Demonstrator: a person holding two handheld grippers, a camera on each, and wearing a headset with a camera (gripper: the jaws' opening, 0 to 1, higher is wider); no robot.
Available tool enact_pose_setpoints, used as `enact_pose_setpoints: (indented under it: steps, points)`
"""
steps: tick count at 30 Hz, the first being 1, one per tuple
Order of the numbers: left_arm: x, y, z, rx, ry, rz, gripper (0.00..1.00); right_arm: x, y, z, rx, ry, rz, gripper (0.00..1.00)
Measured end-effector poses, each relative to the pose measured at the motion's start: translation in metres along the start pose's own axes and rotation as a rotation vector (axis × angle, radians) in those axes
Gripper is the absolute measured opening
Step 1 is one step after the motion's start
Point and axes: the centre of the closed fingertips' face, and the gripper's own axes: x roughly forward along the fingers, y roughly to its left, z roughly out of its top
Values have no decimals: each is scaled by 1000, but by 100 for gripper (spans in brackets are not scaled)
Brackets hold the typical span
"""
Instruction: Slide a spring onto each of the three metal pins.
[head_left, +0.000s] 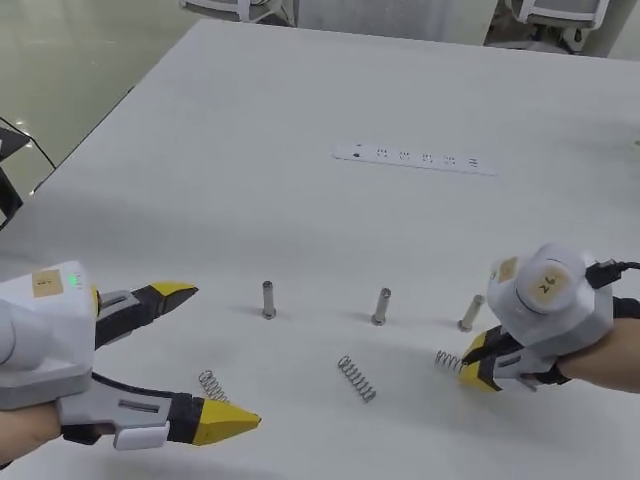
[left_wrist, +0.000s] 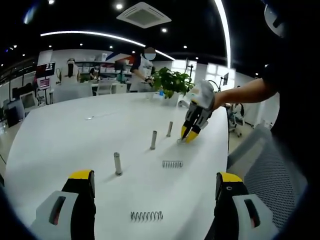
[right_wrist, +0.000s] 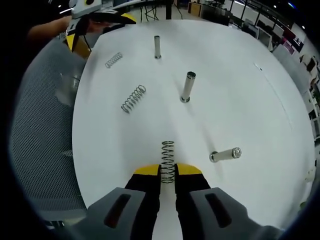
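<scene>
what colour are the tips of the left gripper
Yellow, on the left gripper; clearest in the head view.

White tabletop: a power strip at upper centre, three metal pins standing mid-frame, three springs lying just below them.

We see a desk with a smooth, matt white top. The three pins look like polished metal, bright along their sides. Each spring is thin, bare grey wire. The left tongs and right tongs have smooth white plastic housings, black plastic jaws and yellow tips. The power strip near the desk's far edge is white plastic.
</scene>
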Motion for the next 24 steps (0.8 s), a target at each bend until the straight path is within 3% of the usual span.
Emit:
enact_pose_setpoints:
  steps: [5, 9, 18, 24]
  points:
    - [5, -8, 4, 14, -6, -25, 98, -8, 4, 1, -15, -12, -1, 8]
    - [9, -13, 1, 19, 11, -49, 98, -13, 8, 4, -24, -23, -3, 8]
    - [23, -26, 11, 39, 9, -105, 98, -24, 21, 20, -74, -54, 7, 8]
    - [31, -37, 10, 51, 20, -150, 96, -29, 31, 31, -115, -78, 24, 8]
